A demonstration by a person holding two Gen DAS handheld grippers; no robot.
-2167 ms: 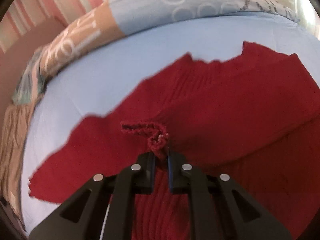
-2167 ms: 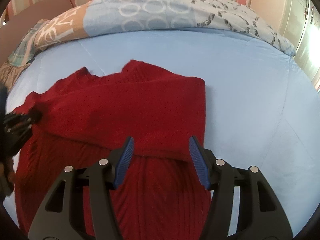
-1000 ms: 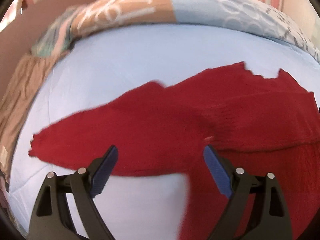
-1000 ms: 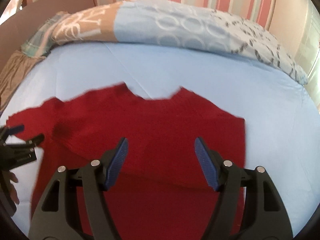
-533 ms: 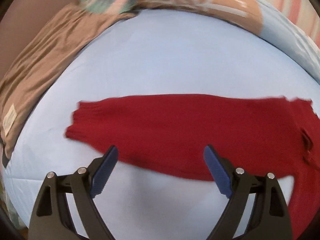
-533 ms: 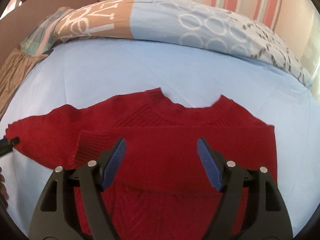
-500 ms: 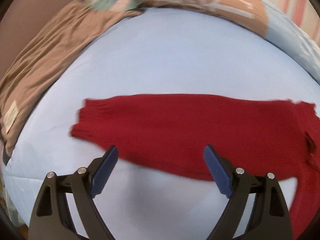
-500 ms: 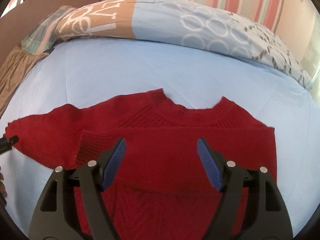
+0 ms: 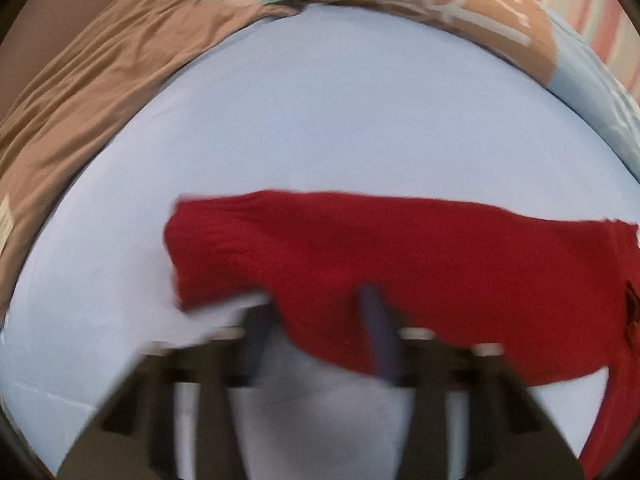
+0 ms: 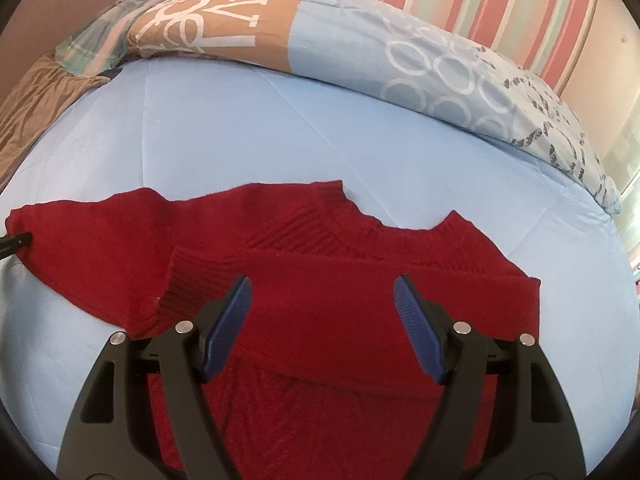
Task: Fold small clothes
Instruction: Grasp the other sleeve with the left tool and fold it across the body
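The red knit sweater (image 10: 320, 280) lies flat on the light blue bedsheet (image 10: 280, 120), neckline toward the patterned duvet (image 10: 320, 40) bunched along the far side of the bed. One sleeve is folded across the chest, its ribbed cuff (image 10: 180, 280) lying on the body of the sweater just beside the left shoulder. The other sleeve (image 9: 320, 248) stretches straight out sideways from the sweater, flat on the sheet.

The right gripper (image 10: 322, 320) hovers over the sweater's chest, just on the hem side of the folded sleeve, with its blue-padded fingers (image 10: 228, 320) spread wide and nothing between them. The left gripper (image 9: 316, 332) is at the near edge of the outstretched sleeve, close to its cuff end. Its view is heavily blurred (fingers and fabric smear together), but the fingers look drawn in narrow, with one dark pad (image 9: 376, 328) lying against the red knit; whether the fabric is actually pinched I cannot tell. In the right wrist view a dark tip of the left gripper shows at the end of that sleeve.

Beyond the sleeve's cuff end, away from the sweater, a brown crumpled cloth (image 9: 80, 80) runs along the edge of the bed. Behind the duvet rises a wall of pink, white and pale green stripes (image 10: 440, 0).
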